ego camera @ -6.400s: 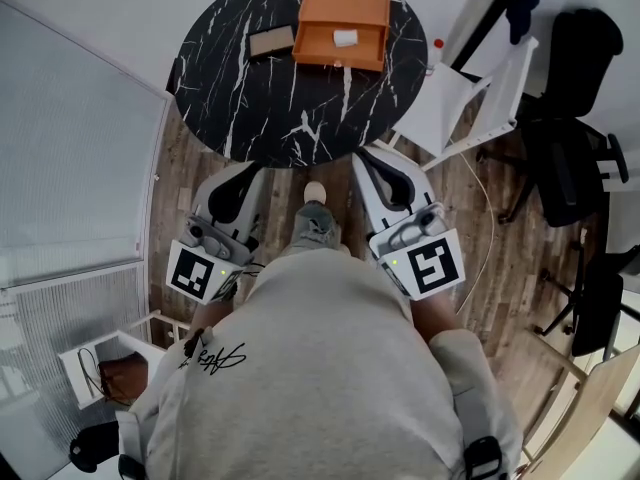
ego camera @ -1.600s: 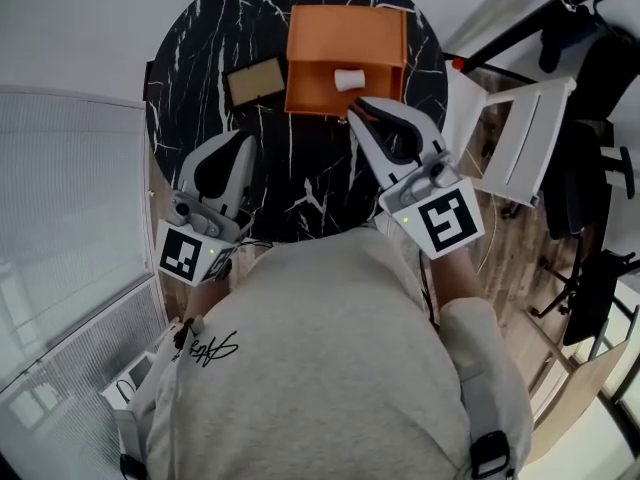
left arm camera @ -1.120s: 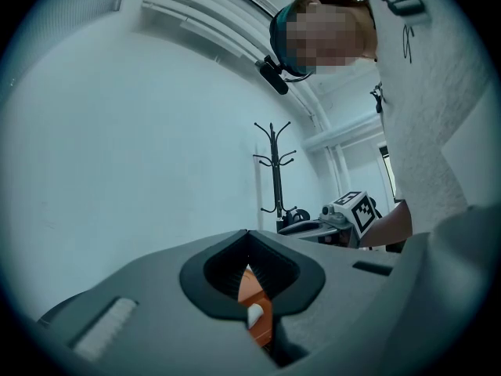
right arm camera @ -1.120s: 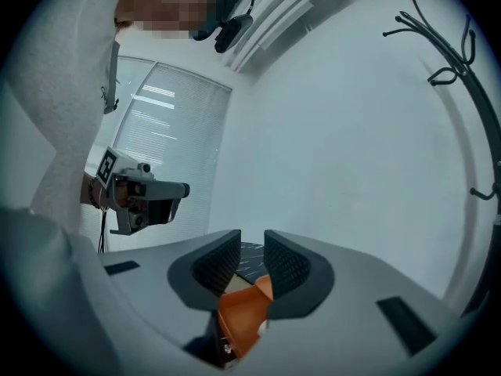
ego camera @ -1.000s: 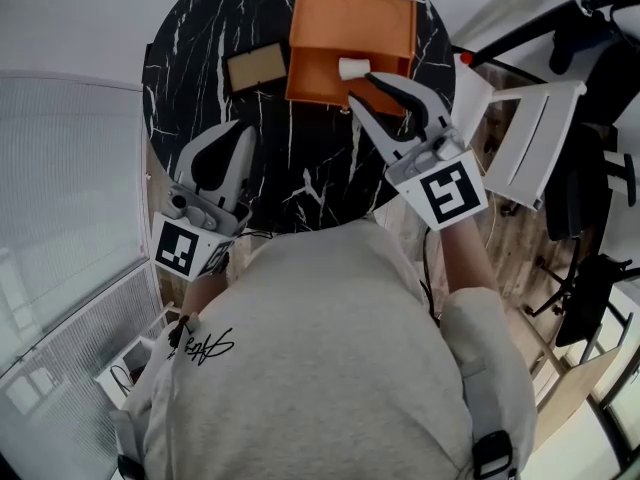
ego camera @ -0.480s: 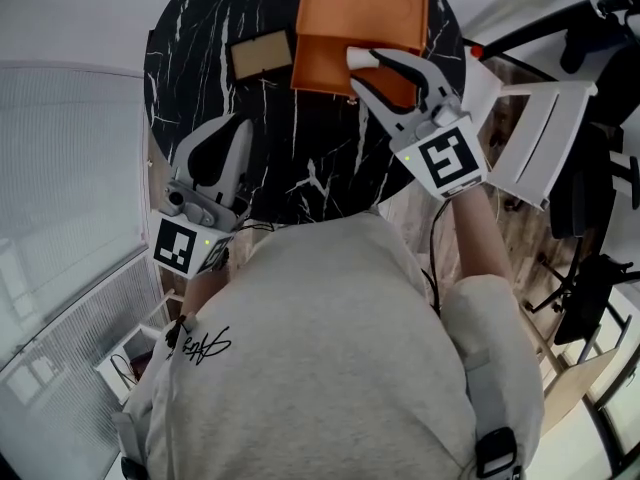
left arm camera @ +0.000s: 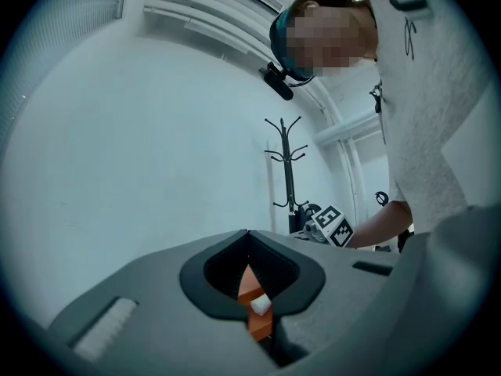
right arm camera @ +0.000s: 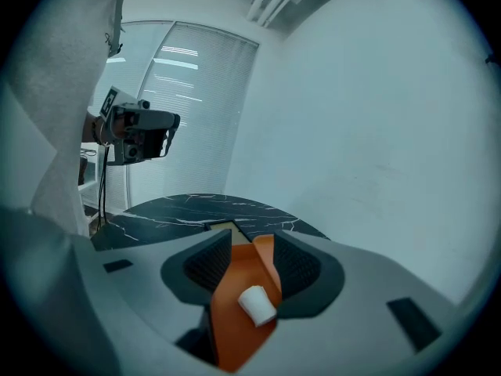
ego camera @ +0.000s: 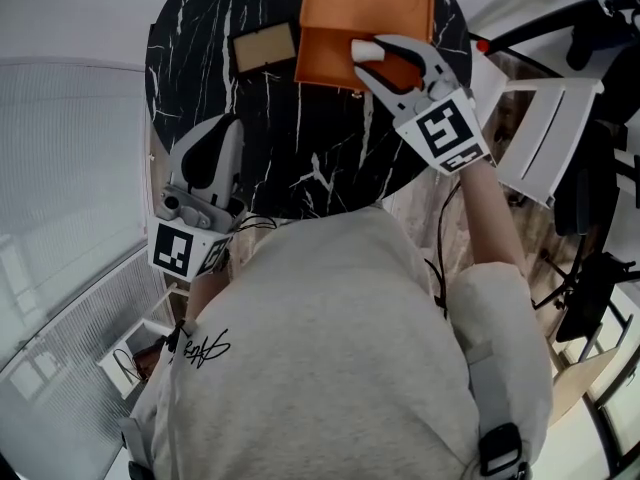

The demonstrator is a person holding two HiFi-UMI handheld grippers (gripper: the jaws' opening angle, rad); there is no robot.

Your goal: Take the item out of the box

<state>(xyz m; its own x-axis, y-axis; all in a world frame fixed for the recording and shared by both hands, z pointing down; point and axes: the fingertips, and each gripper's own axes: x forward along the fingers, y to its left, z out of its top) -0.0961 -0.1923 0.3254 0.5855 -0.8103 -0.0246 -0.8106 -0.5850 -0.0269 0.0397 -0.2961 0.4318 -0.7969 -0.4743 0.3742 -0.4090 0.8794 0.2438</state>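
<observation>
Reaching farther across the desk (ego camera: 250, 118) than half a second ago, the right gripper (ego camera: 378, 60) now hangs over the open orange box (ego camera: 340, 8) at the far side. Its jaws have just been opening and stand well apart. The small white item (ego camera: 365, 49) lies inside the box, between those jaws and not clamped. Just left of the box rests a flat tan pad (ego camera: 263, 46). The left gripper (ego camera: 228, 121) hovers at the desk's near left edge, jaws together on nothing.

Item (ego camera: 366, 50) in box (ego camera: 340, 13) on table (ego camera: 280, 133), card (ego camera: 265, 48) left of box
</observation>
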